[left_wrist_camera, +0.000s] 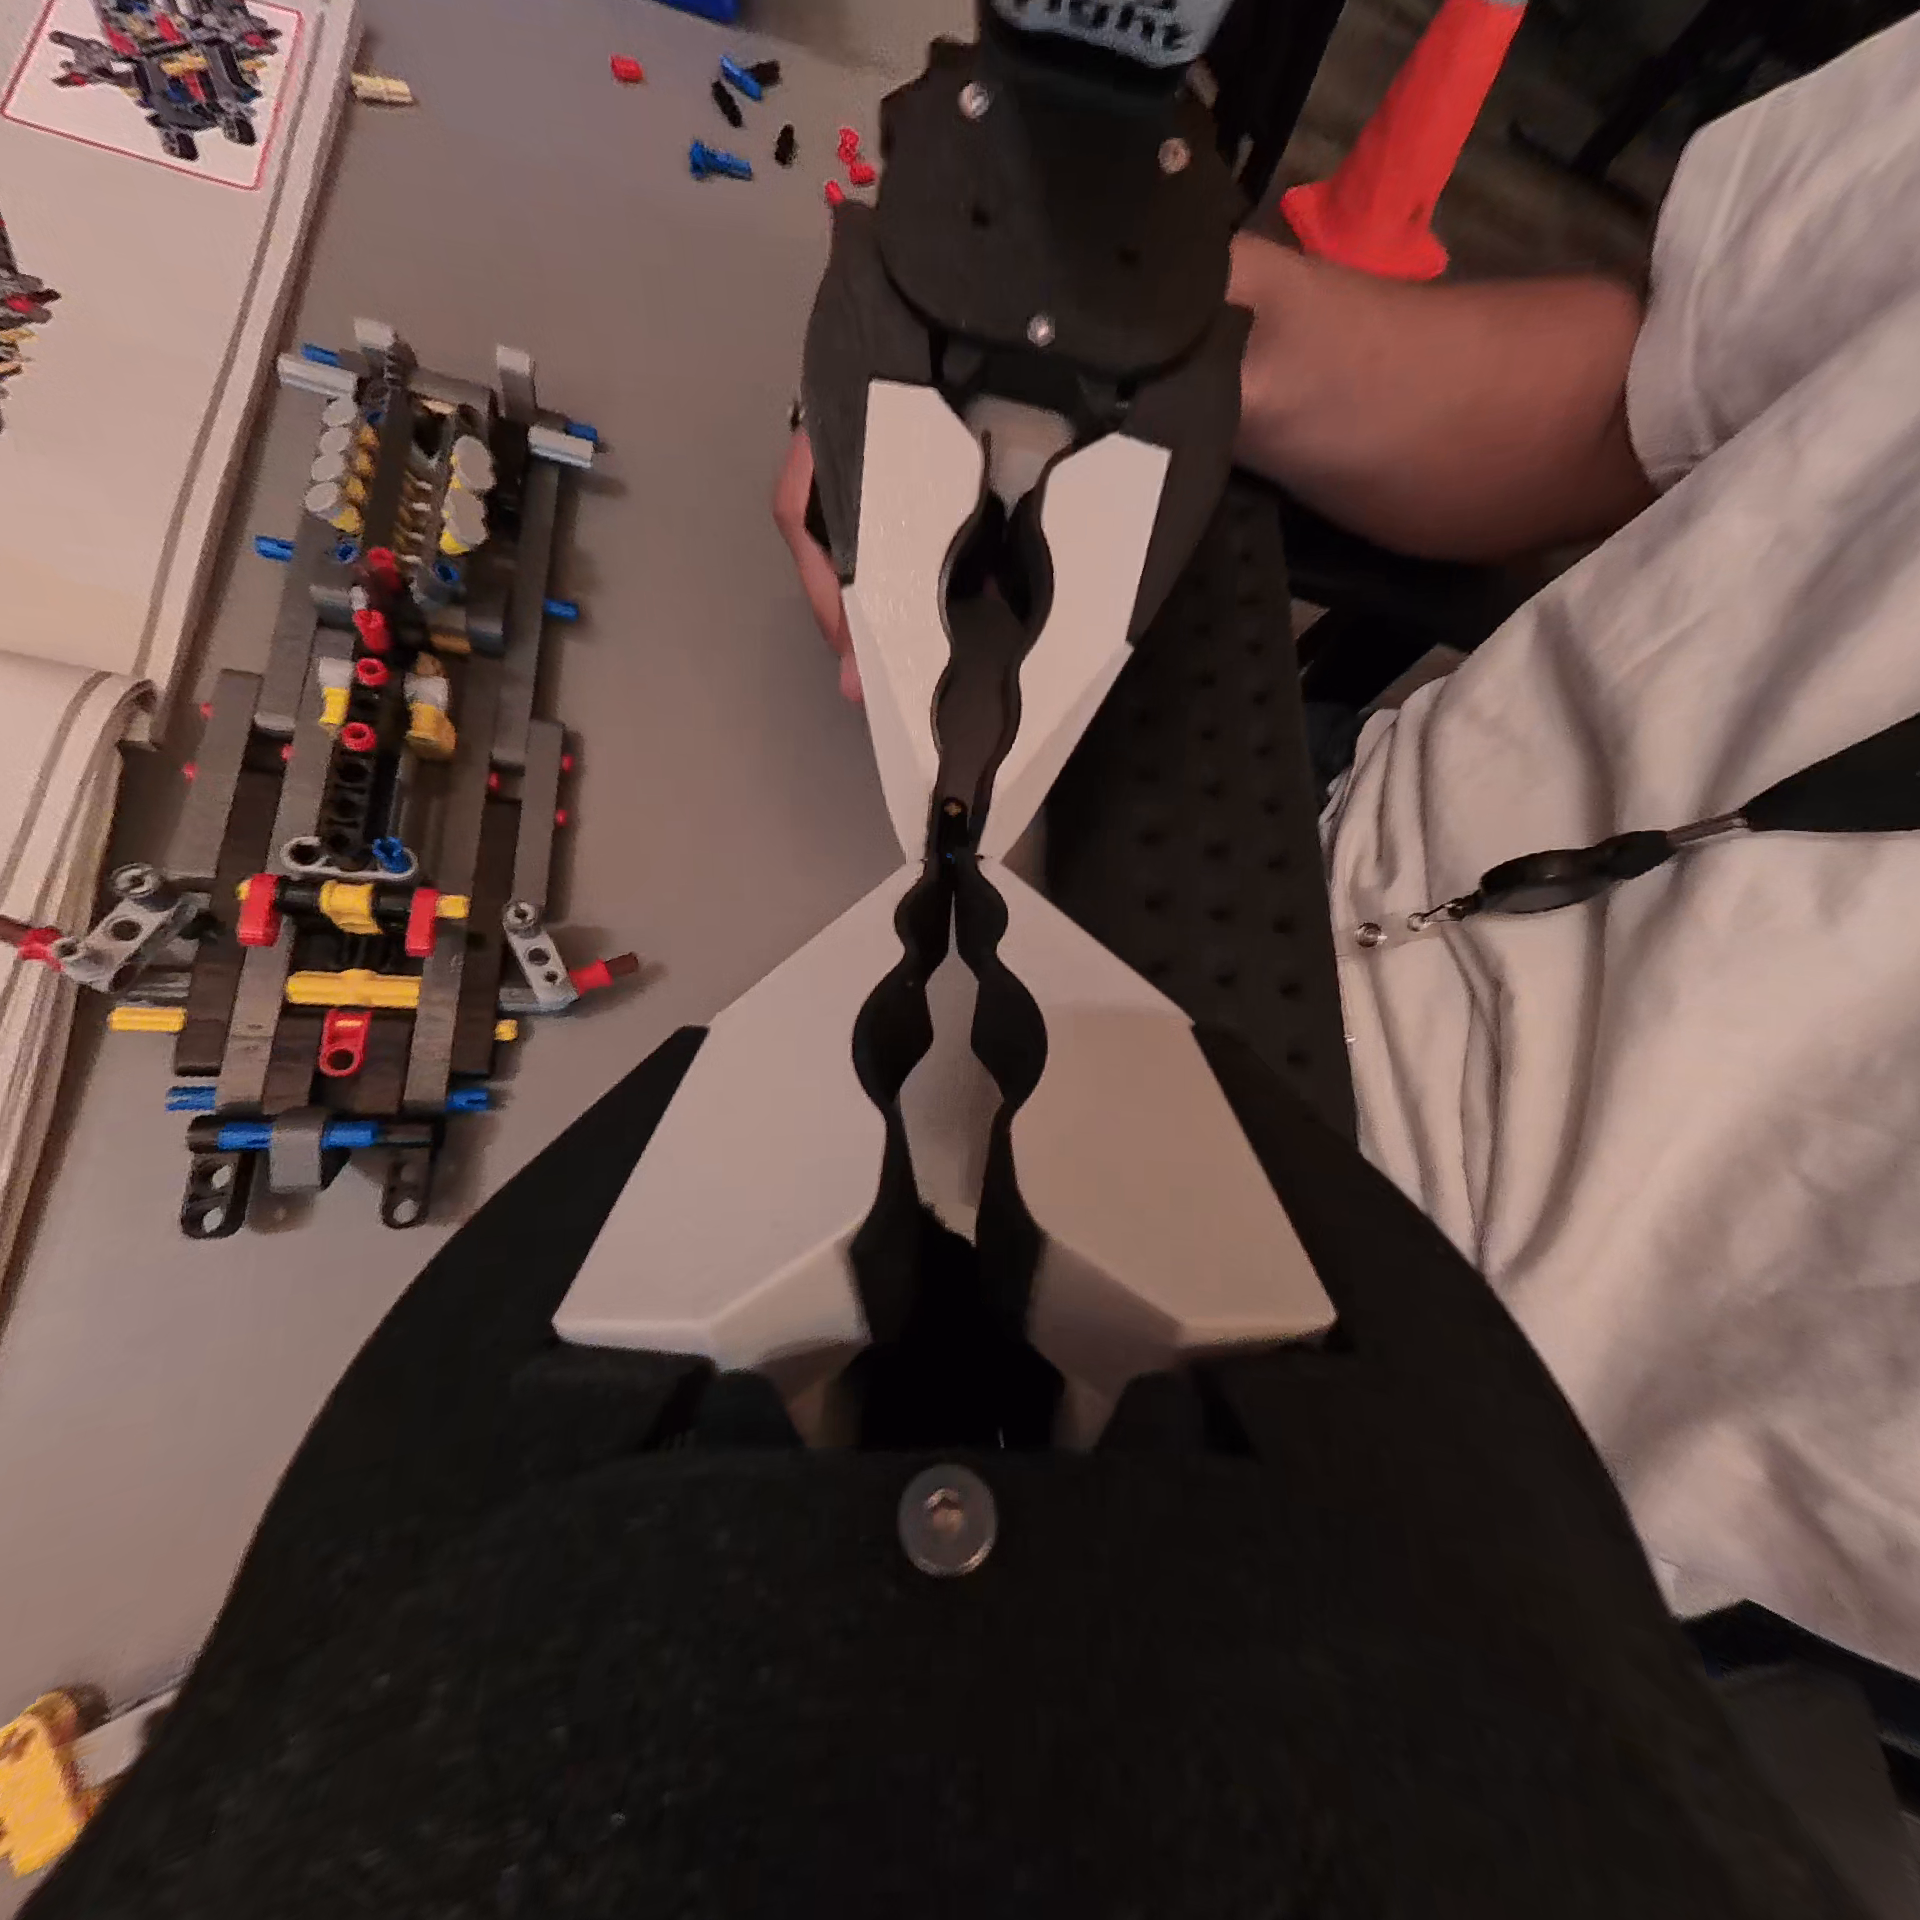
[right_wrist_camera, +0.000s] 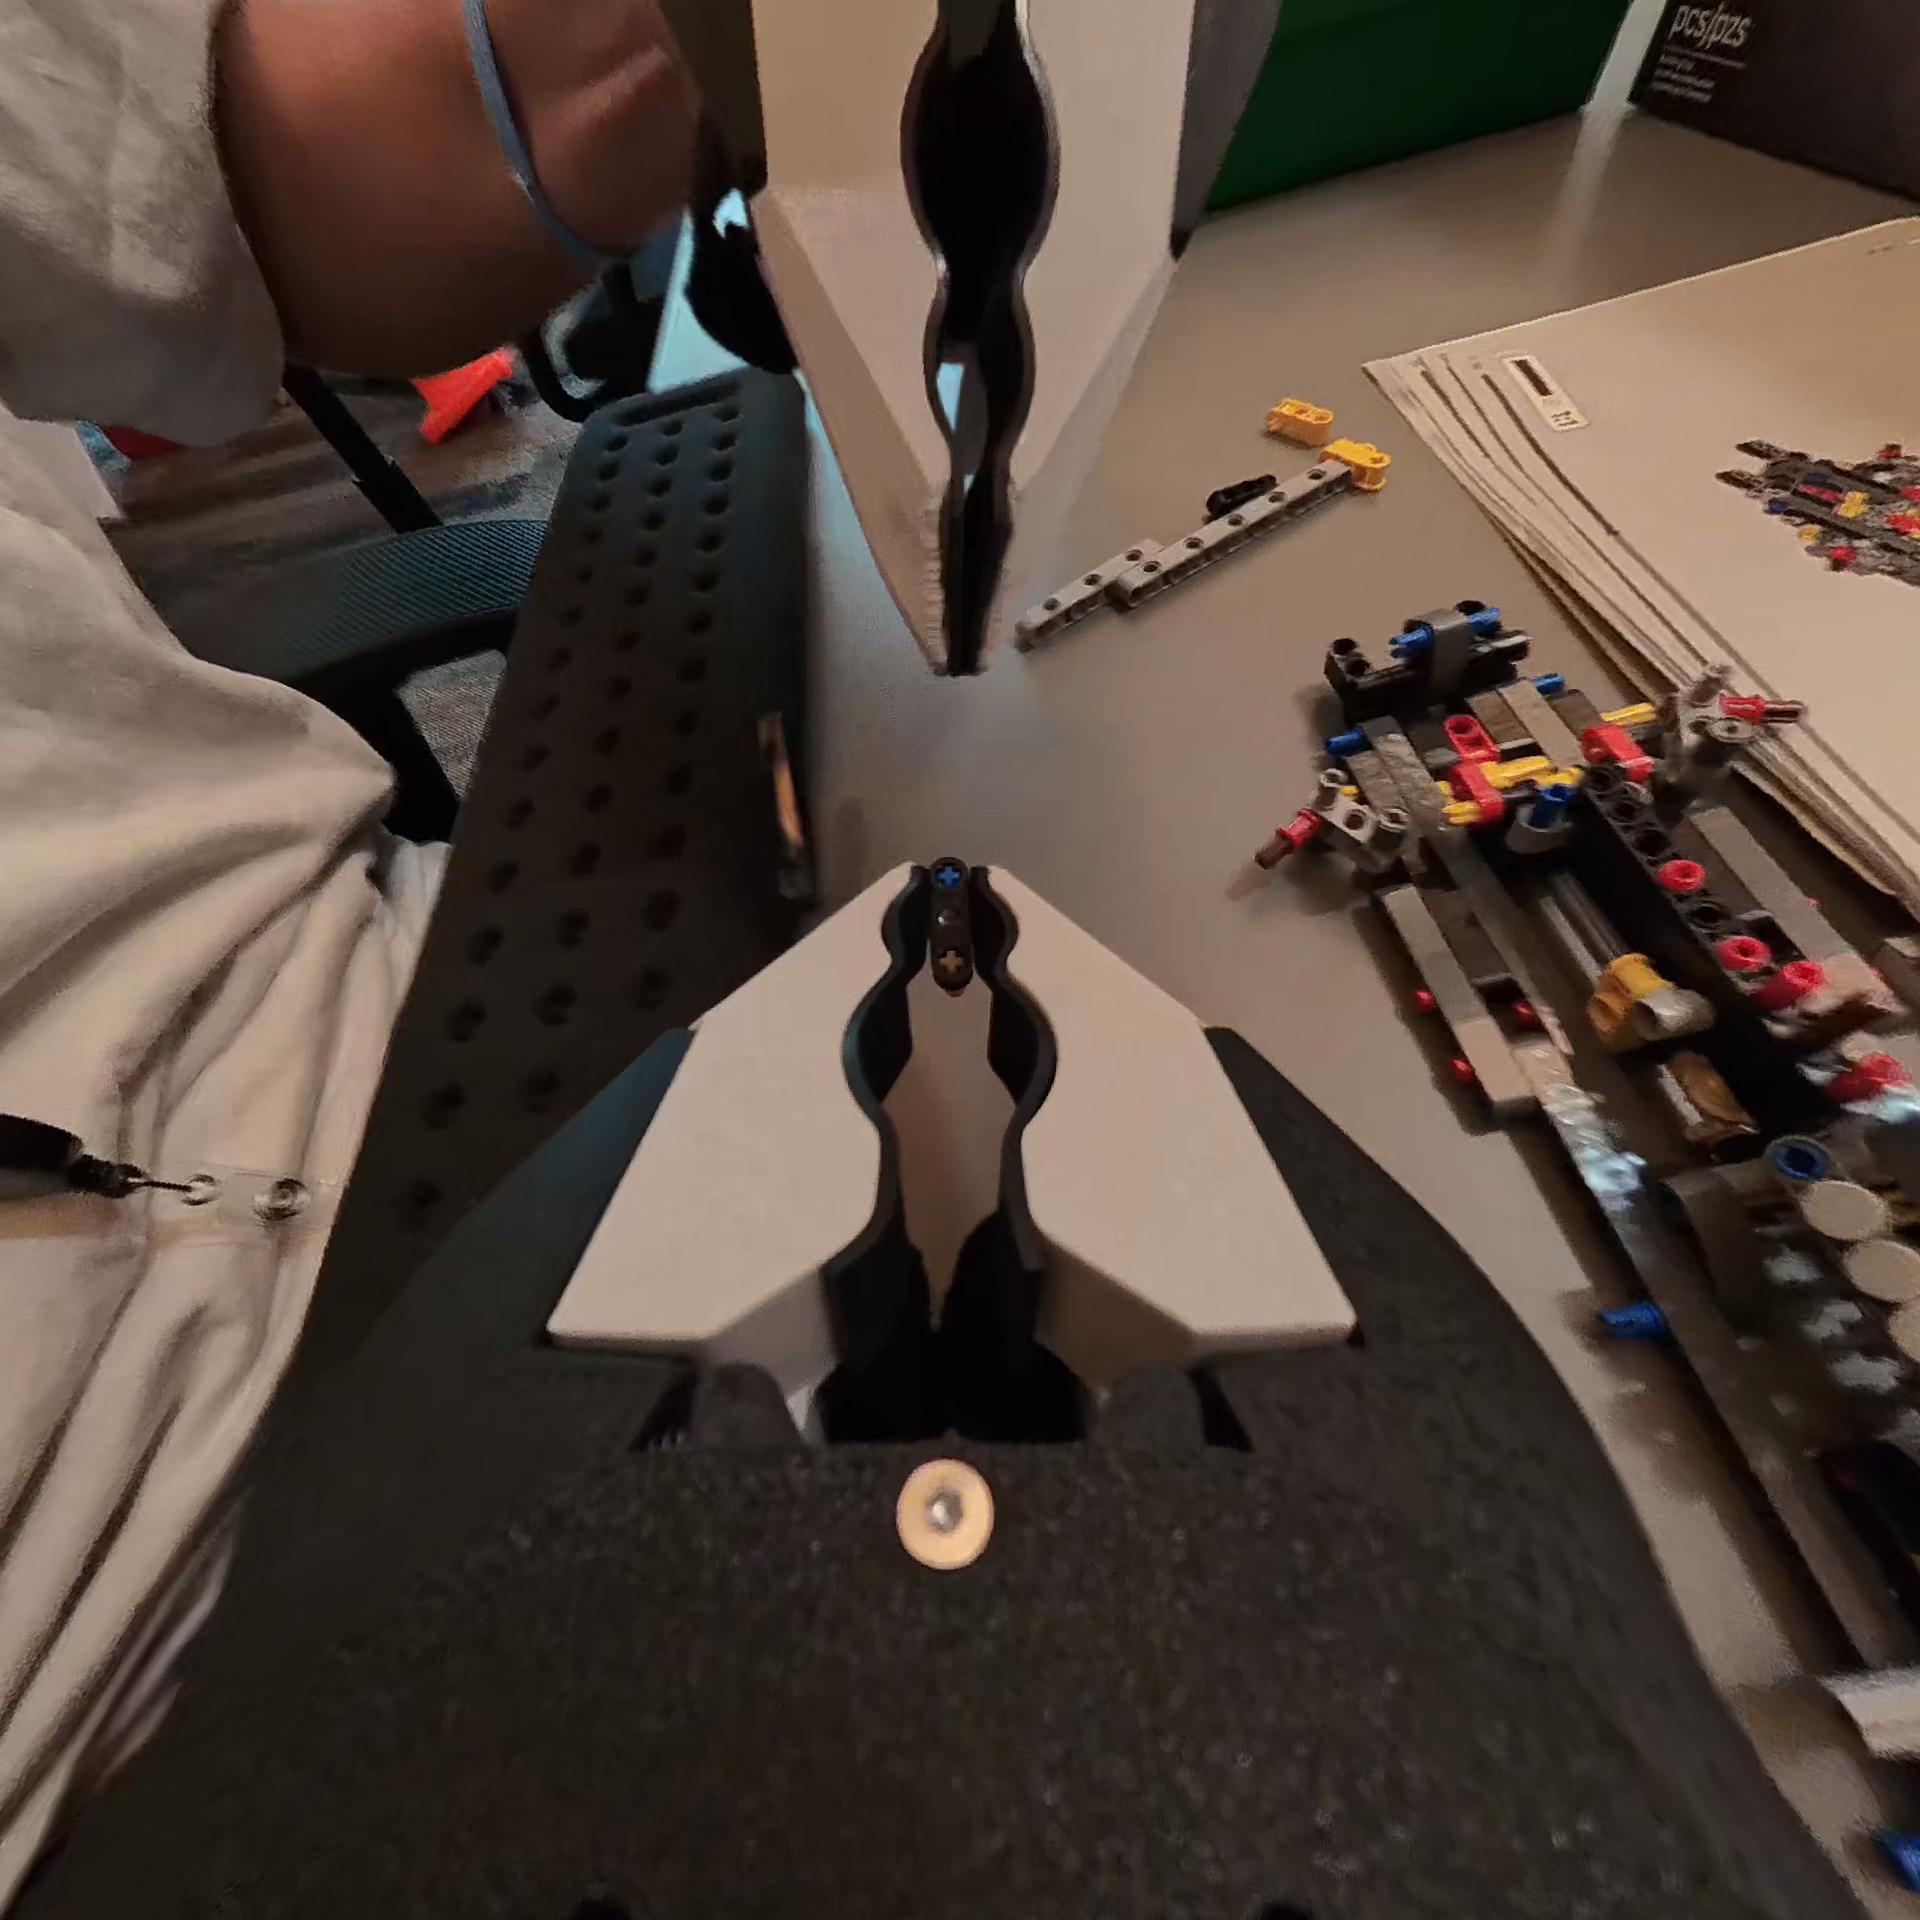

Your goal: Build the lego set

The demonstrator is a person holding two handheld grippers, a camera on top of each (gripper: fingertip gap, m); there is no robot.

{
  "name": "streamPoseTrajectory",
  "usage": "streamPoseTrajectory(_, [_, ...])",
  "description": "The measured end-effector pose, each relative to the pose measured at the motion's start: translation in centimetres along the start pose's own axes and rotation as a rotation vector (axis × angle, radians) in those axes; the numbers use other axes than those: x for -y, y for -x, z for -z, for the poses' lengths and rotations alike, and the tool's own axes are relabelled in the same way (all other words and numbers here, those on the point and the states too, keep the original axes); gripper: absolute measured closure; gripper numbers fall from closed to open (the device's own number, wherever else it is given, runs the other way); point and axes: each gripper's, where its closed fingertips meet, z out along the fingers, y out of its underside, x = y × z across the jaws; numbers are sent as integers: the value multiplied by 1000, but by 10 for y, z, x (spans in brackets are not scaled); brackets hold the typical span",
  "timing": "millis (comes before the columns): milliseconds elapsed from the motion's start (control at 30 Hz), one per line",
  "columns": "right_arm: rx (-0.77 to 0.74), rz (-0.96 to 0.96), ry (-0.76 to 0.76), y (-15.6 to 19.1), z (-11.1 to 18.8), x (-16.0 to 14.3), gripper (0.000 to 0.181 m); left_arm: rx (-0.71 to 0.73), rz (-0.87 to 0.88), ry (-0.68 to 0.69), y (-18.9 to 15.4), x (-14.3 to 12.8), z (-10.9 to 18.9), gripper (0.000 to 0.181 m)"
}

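My right gripper [right_wrist_camera: 949, 883] is shut on a small black lego beam [right_wrist_camera: 949, 925] that has a blue pin at its front end and a tan pin at its rear end. It holds the beam above the grey table [right_wrist_camera: 1143, 831]. My left gripper [left_wrist_camera: 951, 873] is shut, and I see nothing between its pads. The two grippers point at each other, tip to tip. In the right wrist view the left gripper [right_wrist_camera: 961, 660] stands a short way off from the beam. In the left wrist view the right gripper [left_wrist_camera: 951, 826] and the beam [left_wrist_camera: 951, 816] show just beyond my tips. The part-built lego chassis [left_wrist_camera: 353, 790] lies on the table and also shows in the right wrist view [right_wrist_camera: 1621, 883].
An open instruction booklet [left_wrist_camera: 135, 312] [right_wrist_camera: 1714, 499] lies beside the chassis. A grey beam with yellow connectors [right_wrist_camera: 1195, 551] and loose blue, red and black pins [left_wrist_camera: 748, 114] lie on the table. A black perforated part [right_wrist_camera: 623, 727] runs along the table edge by a person in a white shirt [left_wrist_camera: 1662, 1143]. An orange cone [left_wrist_camera: 1392, 156] stands behind. Both grippers' tips are close together, under 4 cm apart.
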Motion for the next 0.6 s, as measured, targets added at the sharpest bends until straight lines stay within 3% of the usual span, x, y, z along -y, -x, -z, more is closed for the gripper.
streamPoseTrajectory(167, [-130,-40,-27,-31,24,-6,175,66,-25,36,8,-15,8,181])
streamPoseTrajectory(400, [-142,-41,-70,-30,27,-2,175,152,-66,299,8,-96,19,161])
streamPoseTrajectory(600, [-162,-78,8,-38,31,-18,175,197,-72,303,3,-111,4,156])
